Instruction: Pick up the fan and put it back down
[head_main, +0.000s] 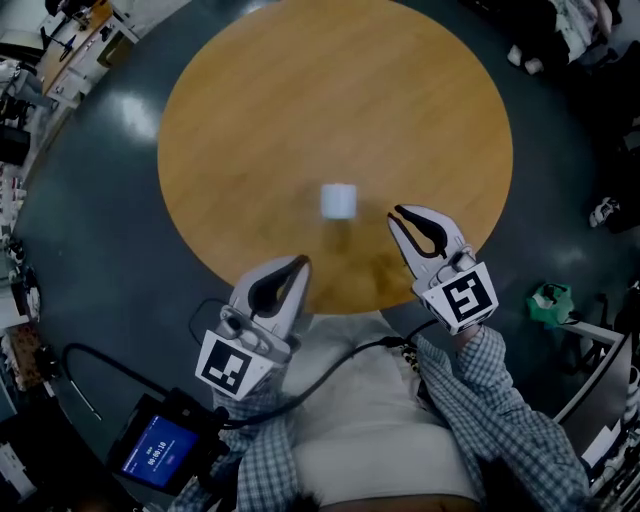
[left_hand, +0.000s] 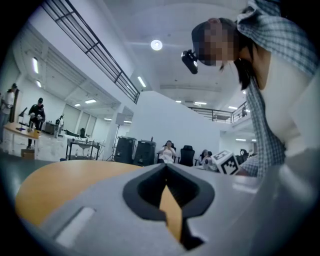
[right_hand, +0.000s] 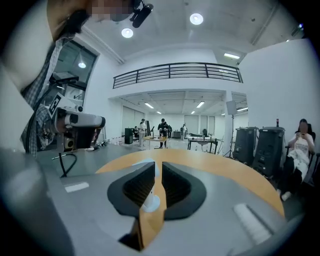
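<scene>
1. Table (head_main: 300, 90): round, wood top, on dark grey floor (head_main: 90, 230).
2. Fan (head_main: 339, 200): small, white, blurred in head view. Sits on the table, toward the near half, w/ bare wood all round it. Nothing touches it.
3. R gripper (head_main: 396, 214): held over the near-right part of the table, tips aimed at the fan but apart from it. Jaws nearly together, w/ a thin slit left between pads and nothing grasped. In the R gripper view the fan shows through that slit, beyond the jaws, on the tabletop.
4. L gripper (head_main: 301, 264): over the near edge of the table, well short of the fan. Jaws clenched, tips meeting, nothing between them. Only tabletop shows through the gap behind the tips.
5. Marker cubes: one per gripper, L (head_main: 236, 364), R (head_main: 463, 298), both facing the head cam.
6. Both forearms in checked sleeves (head_main: 510, 420). A cable (head_main: 340, 385) runs across the person's front.
7. Lit screen (head_main: 158, 450) at lower left, beside the person.
</scene>
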